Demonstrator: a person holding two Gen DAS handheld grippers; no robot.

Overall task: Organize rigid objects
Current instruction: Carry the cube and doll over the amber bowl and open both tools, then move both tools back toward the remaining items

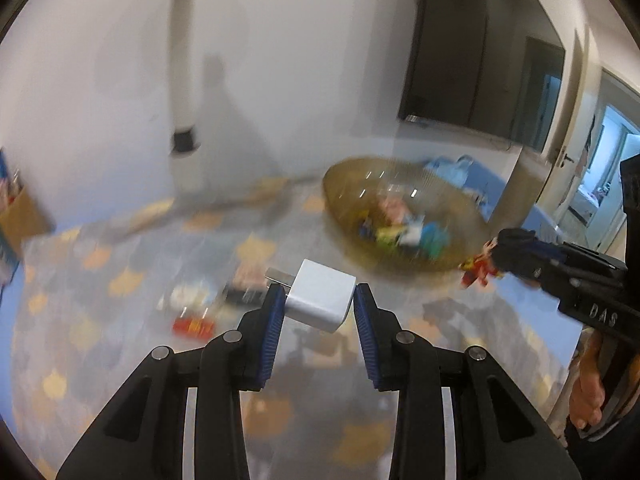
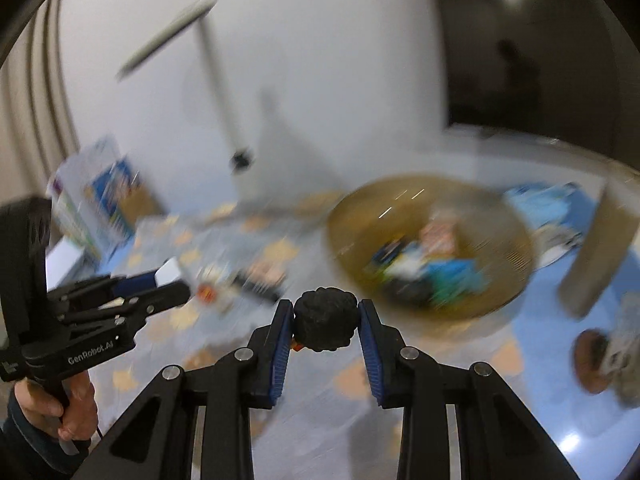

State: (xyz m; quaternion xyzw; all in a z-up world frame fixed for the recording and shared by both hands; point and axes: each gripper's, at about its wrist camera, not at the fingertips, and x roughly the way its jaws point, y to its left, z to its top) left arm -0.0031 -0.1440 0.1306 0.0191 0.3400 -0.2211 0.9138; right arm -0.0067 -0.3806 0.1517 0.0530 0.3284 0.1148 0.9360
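My left gripper [image 1: 316, 300] is shut on a white USB charger cube [image 1: 320, 300] and holds it above the table; the cube also shows in the right wrist view [image 2: 168, 271]. My right gripper [image 2: 325, 318] is shut on a small toy figure with a black curly head [image 2: 325, 318]; in the left wrist view the figure's red and yellow body [image 1: 478, 270] hangs by the bowl's near rim. A brown translucent bowl [image 1: 460, 204] holds several colourful small objects. The background is motion-blurred.
Loose small items [image 1: 192, 324] lie on the patterned tablecloth [image 1: 100, 320] left of the bowl. Boxes [image 2: 108, 200] stand at the far left by the wall. A lamp post [image 1: 184, 80] rises behind. A grey upright slab [image 2: 596, 248] and a brown round object [image 2: 592, 360] are at the right.
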